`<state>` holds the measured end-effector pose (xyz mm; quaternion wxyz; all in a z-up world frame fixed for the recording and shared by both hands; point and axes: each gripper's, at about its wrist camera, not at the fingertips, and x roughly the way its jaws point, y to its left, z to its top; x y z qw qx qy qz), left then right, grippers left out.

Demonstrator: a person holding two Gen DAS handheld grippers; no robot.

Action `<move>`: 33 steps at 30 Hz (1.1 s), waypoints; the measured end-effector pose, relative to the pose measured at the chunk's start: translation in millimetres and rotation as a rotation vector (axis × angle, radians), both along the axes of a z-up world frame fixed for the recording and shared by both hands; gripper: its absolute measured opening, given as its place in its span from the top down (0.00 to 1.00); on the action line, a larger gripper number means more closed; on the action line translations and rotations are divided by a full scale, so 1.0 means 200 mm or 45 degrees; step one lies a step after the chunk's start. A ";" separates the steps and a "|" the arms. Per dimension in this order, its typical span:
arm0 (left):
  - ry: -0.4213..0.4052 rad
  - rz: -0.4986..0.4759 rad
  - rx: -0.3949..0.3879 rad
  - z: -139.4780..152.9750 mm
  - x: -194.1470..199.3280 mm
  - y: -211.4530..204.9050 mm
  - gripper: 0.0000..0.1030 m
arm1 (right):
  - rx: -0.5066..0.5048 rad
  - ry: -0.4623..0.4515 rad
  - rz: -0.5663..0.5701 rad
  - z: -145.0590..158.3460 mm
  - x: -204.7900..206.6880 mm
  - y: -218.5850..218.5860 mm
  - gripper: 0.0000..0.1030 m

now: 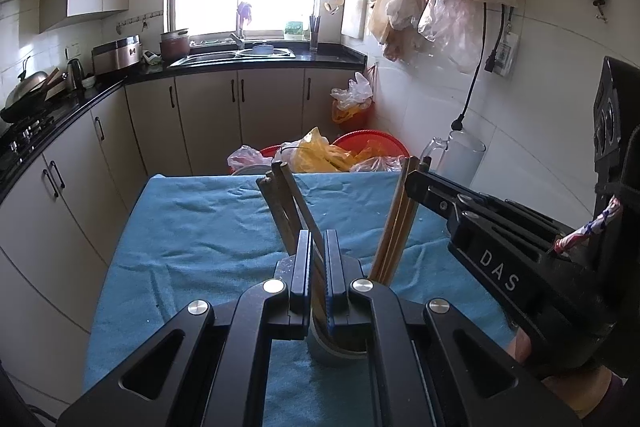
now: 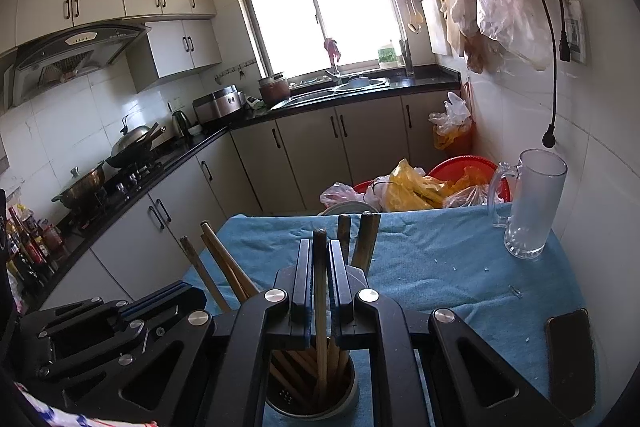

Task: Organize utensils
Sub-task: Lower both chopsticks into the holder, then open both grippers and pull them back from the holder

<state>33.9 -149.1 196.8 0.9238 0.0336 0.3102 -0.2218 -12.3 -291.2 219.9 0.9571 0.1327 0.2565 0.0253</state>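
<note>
A metal chopstick holder (image 2: 347, 397) stands on the blue towel (image 2: 440, 267) right under both grippers, with several wooden chopsticks upright in it. My right gripper (image 2: 320, 247) is shut on one chopstick (image 2: 320, 307) whose lower end sits in the holder. My left gripper (image 1: 319, 241) is shut on a dark chopstick (image 1: 298, 199) that leans up to the left, its foot in the holder (image 1: 340, 353). In the left wrist view the right gripper (image 1: 416, 179) reaches in from the right onto pale chopsticks (image 1: 396, 227). The left gripper (image 2: 188, 293) shows at lower left of the right wrist view.
A tall frosted glass mug (image 2: 528, 203) stands at the towel's far right corner, against the tiled wall. A dark phone (image 2: 570, 359) lies at the near right edge. Past the table's far edge are red basins (image 2: 464, 163) with plastic bags. Kitchen counters run along the left.
</note>
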 end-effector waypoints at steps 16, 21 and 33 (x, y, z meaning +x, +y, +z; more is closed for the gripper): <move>-0.009 0.086 -0.046 0.05 -0.09 0.13 0.63 | 0.019 -0.025 -0.019 0.06 -0.02 -0.03 0.76; -0.044 0.112 -0.069 0.09 -0.16 0.20 0.45 | 0.024 -0.052 -0.033 0.11 -0.06 -0.02 0.67; -0.088 0.173 -0.098 0.15 -0.35 0.34 0.33 | -0.026 -0.112 -0.033 0.25 -0.25 0.04 0.59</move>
